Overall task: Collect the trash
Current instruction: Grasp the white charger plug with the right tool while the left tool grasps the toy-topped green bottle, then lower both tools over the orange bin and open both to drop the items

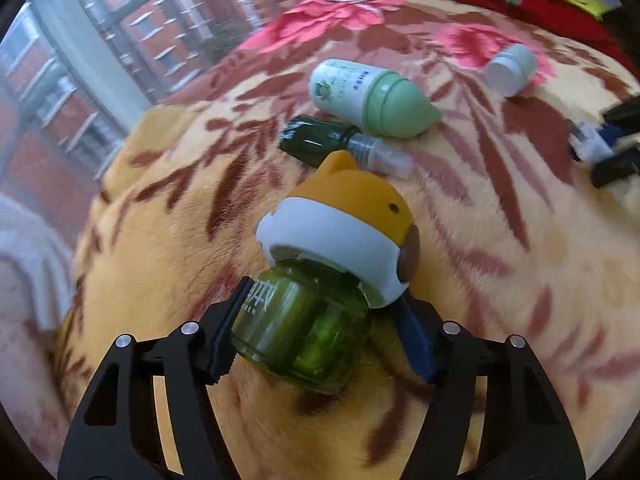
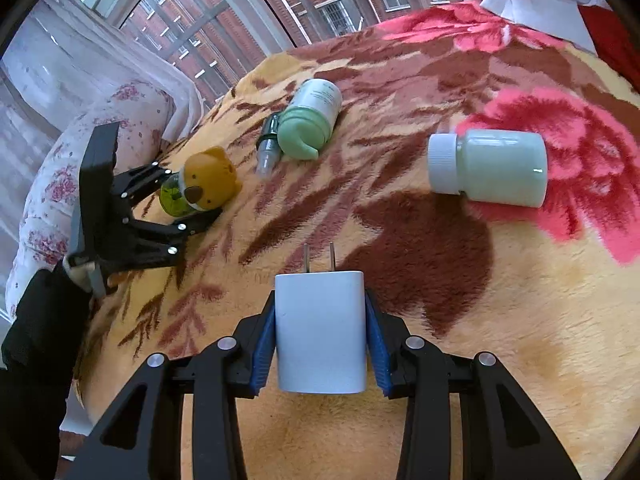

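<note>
Your left gripper (image 1: 320, 320) was clamped on the bear-capped green bottle (image 1: 316, 276), low centre of its frame, cap pointing up and away. Your right gripper (image 2: 320, 332) pinched the white charger (image 2: 320, 332), prongs forward. Remaining pieces lay ahead on the blanket (image 2: 500, 320): the white-capped jar (image 2: 490, 170) on its side at right, nearer your right hand; the mint bottle (image 2: 312, 118) and small spray vial (image 2: 267, 152) upper centre.

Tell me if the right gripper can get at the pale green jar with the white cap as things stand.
Probably not yet. The right gripper is shut on the white charger plug, so its jaws are occupied. The path itself looks free: the pale green jar lies alone on the blanket, with nothing between.
</note>
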A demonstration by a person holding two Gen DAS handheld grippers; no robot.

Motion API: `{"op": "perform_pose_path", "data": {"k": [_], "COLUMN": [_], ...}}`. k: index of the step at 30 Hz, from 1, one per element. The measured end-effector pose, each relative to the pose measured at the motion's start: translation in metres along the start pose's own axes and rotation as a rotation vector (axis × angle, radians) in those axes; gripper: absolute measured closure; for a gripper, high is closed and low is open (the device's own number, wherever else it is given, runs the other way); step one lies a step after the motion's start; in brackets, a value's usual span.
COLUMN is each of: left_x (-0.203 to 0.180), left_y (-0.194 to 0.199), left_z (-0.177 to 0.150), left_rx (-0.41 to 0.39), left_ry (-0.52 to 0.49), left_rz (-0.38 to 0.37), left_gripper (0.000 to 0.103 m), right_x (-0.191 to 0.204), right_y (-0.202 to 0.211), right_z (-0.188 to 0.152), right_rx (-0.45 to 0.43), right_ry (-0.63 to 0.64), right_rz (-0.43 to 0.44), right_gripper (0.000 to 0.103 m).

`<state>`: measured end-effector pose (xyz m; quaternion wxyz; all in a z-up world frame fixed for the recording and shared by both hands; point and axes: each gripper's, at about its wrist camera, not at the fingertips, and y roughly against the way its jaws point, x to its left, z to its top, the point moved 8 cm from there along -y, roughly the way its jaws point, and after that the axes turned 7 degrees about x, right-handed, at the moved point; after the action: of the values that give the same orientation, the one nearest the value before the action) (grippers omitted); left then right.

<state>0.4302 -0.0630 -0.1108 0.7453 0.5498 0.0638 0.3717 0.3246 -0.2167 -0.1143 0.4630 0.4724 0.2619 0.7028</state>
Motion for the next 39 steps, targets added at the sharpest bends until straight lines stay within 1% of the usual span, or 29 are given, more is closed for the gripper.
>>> {"op": "perform_pose_path", "data": {"k": [2, 3, 4, 5, 6, 7, 8, 9, 10, 11, 12, 13, 14, 16, 17, 18, 20, 21, 22, 23, 27, 28, 30, 33, 36, 37, 39], "left_x": [-0.002, -0.003, -0.004, -0.005, -0.008, -0.011, -0.013, -0.015, -0.015, -0.013, -0.011, -0.010, -0.007, -0.004, -0.001, 0.003, 0.005, 0.004, 0.000, -0.002, -0.006, -0.006, -0.007, -0.012, -0.030, -0.039, -0.052], "left_y": [0.002, 0.005, 0.007, 0.007, 0.009, 0.012, 0.014, 0.014, 0.013, 0.015, 0.018, 0.022, 0.025, 0.030, 0.030, 0.029, 0.019, 0.012, 0.005, 0.000, 0.002, 0.005, 0.014, 0.042, 0.081, 0.099, 0.121], "left_z": [-0.001, -0.004, -0.006, -0.008, -0.012, -0.016, -0.016, -0.018, -0.019, -0.019, -0.018, -0.018, -0.015, -0.010, -0.005, -0.003, 0.002, 0.003, 0.004, 0.003, 0.004, 0.001, -0.005, -0.016, -0.035, -0.044, -0.057], "left_rx": [0.023, 0.030, 0.044, 0.059, 0.080, 0.086, 0.086, 0.090, 0.091, 0.086, 0.071, 0.062, 0.054, 0.044, 0.061, 0.075, 0.132, 0.155, 0.169, 0.176, 0.103, 0.087, 0.060, -0.007, -0.066, -0.089, -0.117], "left_ry": [0.063, 0.093, 0.139, 0.171, 0.221, 0.251, 0.255, 0.255, 0.265, 0.279, 0.297, 0.314, 0.344, 0.375, 0.389, 0.399, 0.394, 0.392, 0.387, 0.389, 0.388, 0.407, 0.455, 0.493, 0.523, 0.543, 0.586], "left_rz": [0.058, 0.074, 0.080, 0.071, 0.047, 0.057, 0.075, 0.116, 0.158, 0.177, 0.165, 0.137, 0.091, 0.031, 0.021, 0.029, 0.055, 0.055, 0.014, -0.002, 0.070, 0.077, 0.062, 0.094, 0.120, 0.141, 0.142], "left_gripper": [0.039, 0.040, 0.044, 0.054, 0.057, 0.057, 0.057, 0.054, 0.046, 0.042, 0.032, 0.015, 0.011, 0.011, 0.011, 0.011, 0.011, 0.017, 0.035, 0.042, 0.043, 0.043, 0.043, 0.043, 0.043, 0.043, 0.043], "right_x": [0.002, 0.002, 0.001, 0.001, 0.000, 0.000, 0.000, 0.001, 0.001, 0.001, 0.001, 0.000, 0.000, -0.001, -0.002, -0.002, -0.003, -0.003, -0.004, -0.004, -0.003, -0.002, -0.002, -0.002, 0.003, 0.008, 0.020], "right_y": [-0.001, -0.003, -0.004, -0.006, -0.006, -0.006, -0.006, -0.007, -0.008, -0.008, -0.008, -0.007, -0.007, -0.007, -0.007, -0.008, -0.008, -0.008, -0.008, -0.008, -0.008, -0.008, -0.008, -0.004, 0.004, 0.010, 0.020], "right_z": [0.000, -0.001, -0.002, -0.003, -0.004, -0.004, -0.004, -0.004, -0.005, -0.005, -0.005, -0.005, -0.006, -0.006, -0.007, -0.007, -0.007, -0.007, -0.007, -0.007, -0.008, -0.008, -0.007, -0.008, -0.010, -0.011, -0.016], "right_rx": [0.003, 0.008, 0.012, 0.021, 0.024, 0.026, 0.028, 0.033, 0.036, 0.038, 0.039, 0.038, 0.038, 0.038, 0.037, 0.036, 0.034, 0.033, 0.032, 0.033, 0.026, 0.023, 0.022, 0.009, -0.010, -0.024, -0.043], "right_ry": [0.012, 0.015, 0.012, 0.009, 0.009, 0.011, 0.017, 0.025, 0.026, 0.025, 0.024, 0.018, 0.013, 0.008, 0.004, 0.000, -0.009, -0.013, -0.015, -0.017, -0.015, -0.013, -0.013, -0.007, 0.004, 0.020, 0.043], "right_rz": [-0.013, -0.017, -0.018, -0.022, -0.025, -0.029, -0.033, -0.038, -0.039, -0.036, -0.031, -0.022, -0.017, -0.002, 0.003, 0.010, 0.024, 0.032, 0.037, 0.040, 0.042, 0.041, 0.037, 0.027, 0.020, 0.012, 0.004], "right_gripper": [0.063, 0.063, 0.063, 0.063, 0.063, 0.063, 0.063, 0.063, 0.063, 0.063, 0.063, 0.063, 0.063, 0.063, 0.063, 0.063, 0.063, 0.063, 0.063, 0.063, 0.063, 0.063, 0.063, 0.063, 0.063, 0.063, 0.063]}}
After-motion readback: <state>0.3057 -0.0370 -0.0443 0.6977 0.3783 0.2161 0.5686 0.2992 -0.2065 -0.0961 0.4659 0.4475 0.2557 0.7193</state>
